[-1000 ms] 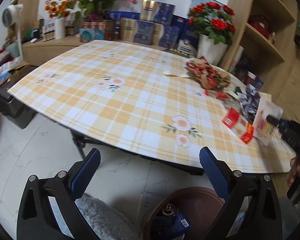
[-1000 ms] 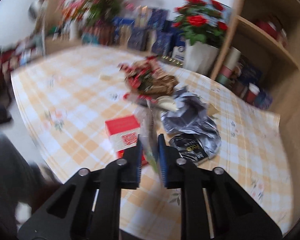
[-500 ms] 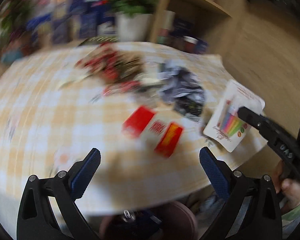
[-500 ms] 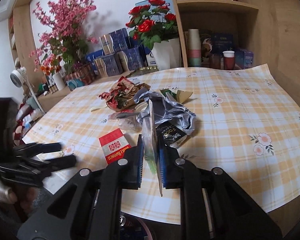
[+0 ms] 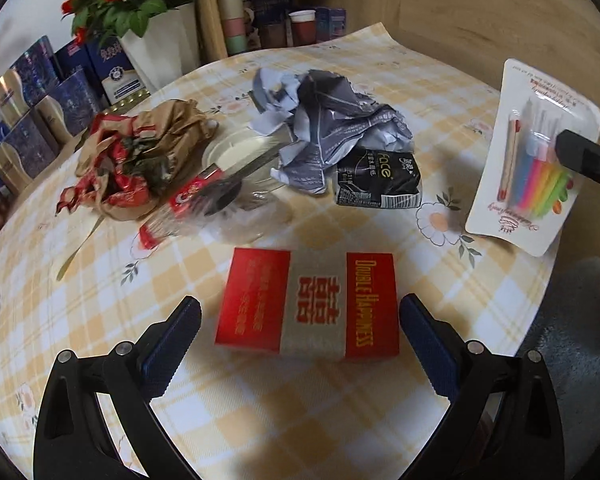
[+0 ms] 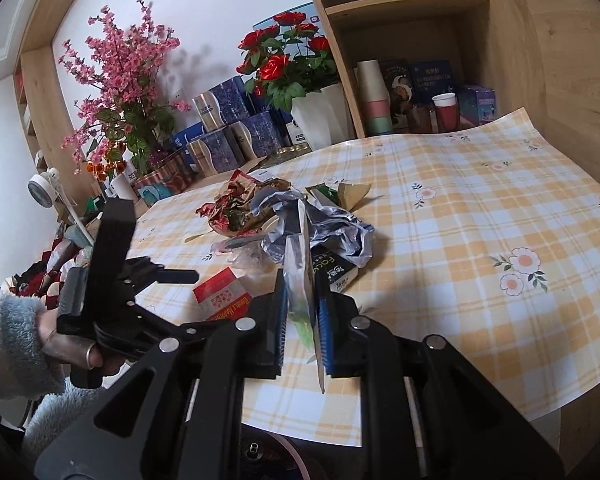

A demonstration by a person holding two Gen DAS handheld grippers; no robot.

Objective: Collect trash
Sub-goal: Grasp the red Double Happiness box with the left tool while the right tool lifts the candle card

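Left gripper [image 5: 300, 322] has swung to the red box [image 5: 308, 306], jaws wide; right gripper [image 6: 300, 314] pinches candle pack [image 5: 534, 156].

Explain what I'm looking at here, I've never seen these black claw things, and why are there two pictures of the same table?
There's no robot. A person holds a two-finger clamp in each hand, and each clamp carries a wide-angle camera that looks along its fingers, so you get two views.

The left gripper is open, its blue pads either side of a red cigarette box lying on the checked tablecloth. Behind the box lie a black tissue pack, crumpled grey wrapping and crumpled brown-and-red paper.

The right gripper is shut on a candle pack; its own view shows that card edge-on.
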